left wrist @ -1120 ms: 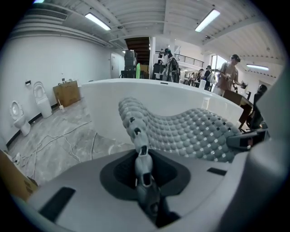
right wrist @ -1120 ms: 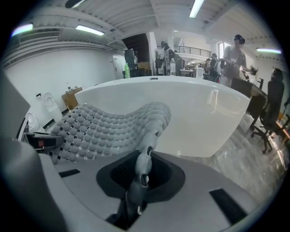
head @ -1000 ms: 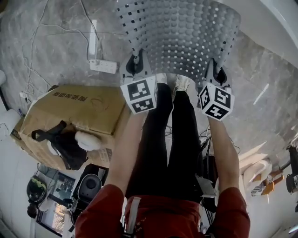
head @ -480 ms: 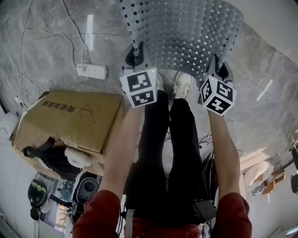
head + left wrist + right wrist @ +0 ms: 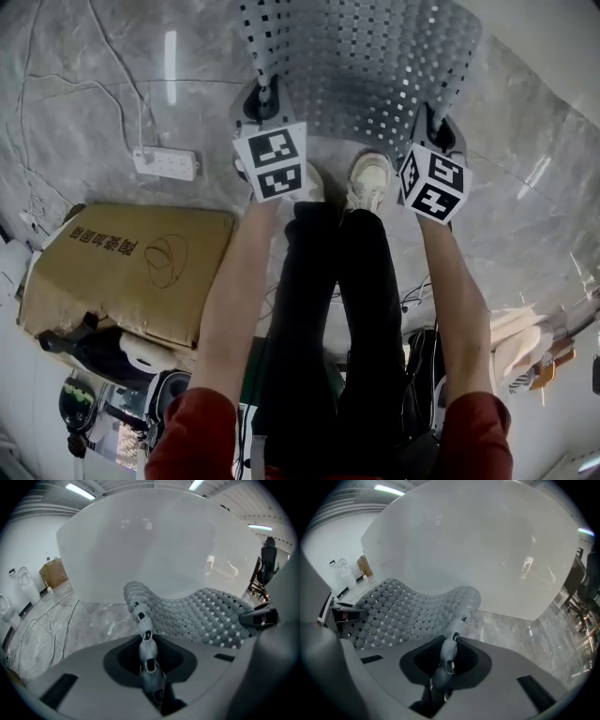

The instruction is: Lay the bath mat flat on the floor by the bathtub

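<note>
Left gripper (image 5: 262,101): fingers nearly closed, pinching one corner of the bath mat (image 5: 366,66). Right gripper (image 5: 435,131): same narrow pinch on the other corner. Mat sags between them, facing the white bathtub (image 5: 140,550).

Two tools (image 5: 263,97) (image 5: 428,126), one bath mat (image 5: 366,66), one cardboard box (image 5: 131,267), one power strip (image 5: 166,163).
</note>
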`<state>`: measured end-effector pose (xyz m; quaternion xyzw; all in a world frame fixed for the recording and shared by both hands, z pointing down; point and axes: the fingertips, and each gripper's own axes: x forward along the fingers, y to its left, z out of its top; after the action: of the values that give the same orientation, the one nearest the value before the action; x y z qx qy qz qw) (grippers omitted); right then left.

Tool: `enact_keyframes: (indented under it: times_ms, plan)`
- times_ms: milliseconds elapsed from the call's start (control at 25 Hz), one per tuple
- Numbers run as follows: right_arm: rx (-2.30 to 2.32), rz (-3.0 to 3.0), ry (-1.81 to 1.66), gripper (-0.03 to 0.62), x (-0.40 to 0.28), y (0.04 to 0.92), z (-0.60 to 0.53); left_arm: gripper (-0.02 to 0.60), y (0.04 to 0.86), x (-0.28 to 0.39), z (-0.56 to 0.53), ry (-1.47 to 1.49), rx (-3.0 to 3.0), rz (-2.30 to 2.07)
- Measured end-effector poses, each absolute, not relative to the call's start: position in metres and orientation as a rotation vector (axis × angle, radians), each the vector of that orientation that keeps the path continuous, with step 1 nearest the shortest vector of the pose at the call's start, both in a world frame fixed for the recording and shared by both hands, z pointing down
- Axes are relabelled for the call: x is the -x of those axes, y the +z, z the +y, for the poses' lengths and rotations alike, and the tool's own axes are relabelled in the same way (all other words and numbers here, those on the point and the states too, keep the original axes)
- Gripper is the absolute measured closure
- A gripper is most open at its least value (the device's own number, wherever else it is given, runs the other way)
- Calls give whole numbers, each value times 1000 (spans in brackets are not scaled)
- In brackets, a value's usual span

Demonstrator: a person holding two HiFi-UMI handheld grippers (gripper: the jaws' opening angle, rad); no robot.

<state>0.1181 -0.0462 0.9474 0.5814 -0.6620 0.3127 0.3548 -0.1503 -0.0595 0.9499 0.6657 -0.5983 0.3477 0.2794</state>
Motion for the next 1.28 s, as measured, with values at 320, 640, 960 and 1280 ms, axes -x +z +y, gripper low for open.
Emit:
enact_keyframes:
  times_ms: [320, 640, 960, 1280]
  plan:
    - [-1481, -1639, 844, 542, -124, 1006, -44, 518, 1008, 147, -66, 991, -1824, -1570]
    - [-1494, -1580, 878, 539, -136, 1046, -41, 517, 1049, 156, -70, 1038, -1805, -1561]
    - [-1500, -1499, 869, 509, -153, 1076, -37, 480, 1076, 175, -75, 1109, -1796, -1550]
    - [-1504, -1418, 896, 441, -171, 1096, -36, 397, 1091, 191, -75, 1107, -1768, -1516]
